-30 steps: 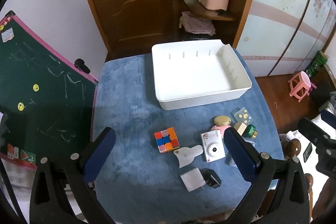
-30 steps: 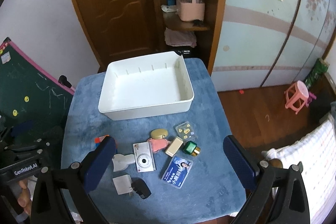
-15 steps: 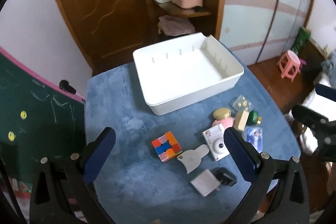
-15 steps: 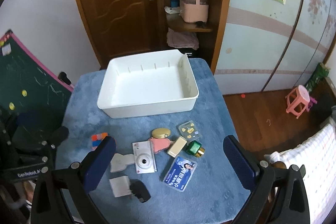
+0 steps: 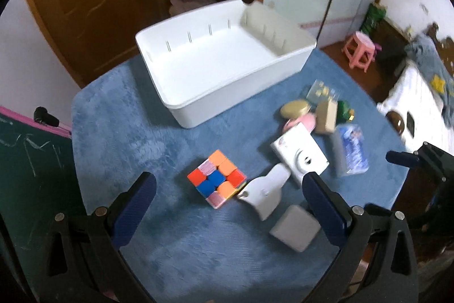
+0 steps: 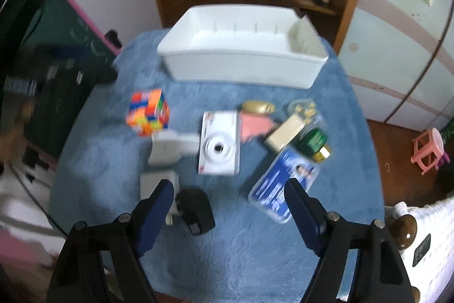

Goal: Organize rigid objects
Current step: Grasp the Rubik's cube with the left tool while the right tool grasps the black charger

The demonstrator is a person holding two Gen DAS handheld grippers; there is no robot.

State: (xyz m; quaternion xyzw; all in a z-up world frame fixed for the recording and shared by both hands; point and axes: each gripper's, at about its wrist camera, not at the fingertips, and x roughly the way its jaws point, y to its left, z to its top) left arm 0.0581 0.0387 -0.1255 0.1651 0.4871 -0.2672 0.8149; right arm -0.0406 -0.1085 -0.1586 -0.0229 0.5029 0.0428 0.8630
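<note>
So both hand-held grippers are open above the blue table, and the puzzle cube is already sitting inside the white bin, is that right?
Not quite. The puzzle cube is not in the white bin; the left wrist view shows it on the blue table, in front of the bin, which holds nothing. The rest stands: the left hand-held gripper and the right hand-held gripper are both open above the table.

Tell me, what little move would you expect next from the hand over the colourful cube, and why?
Probably the left gripper lowers onto the puzzle cube. Its fingers are spread wide, holding nothing, with the cube between them, and the white bin beyond looks empty.
</note>
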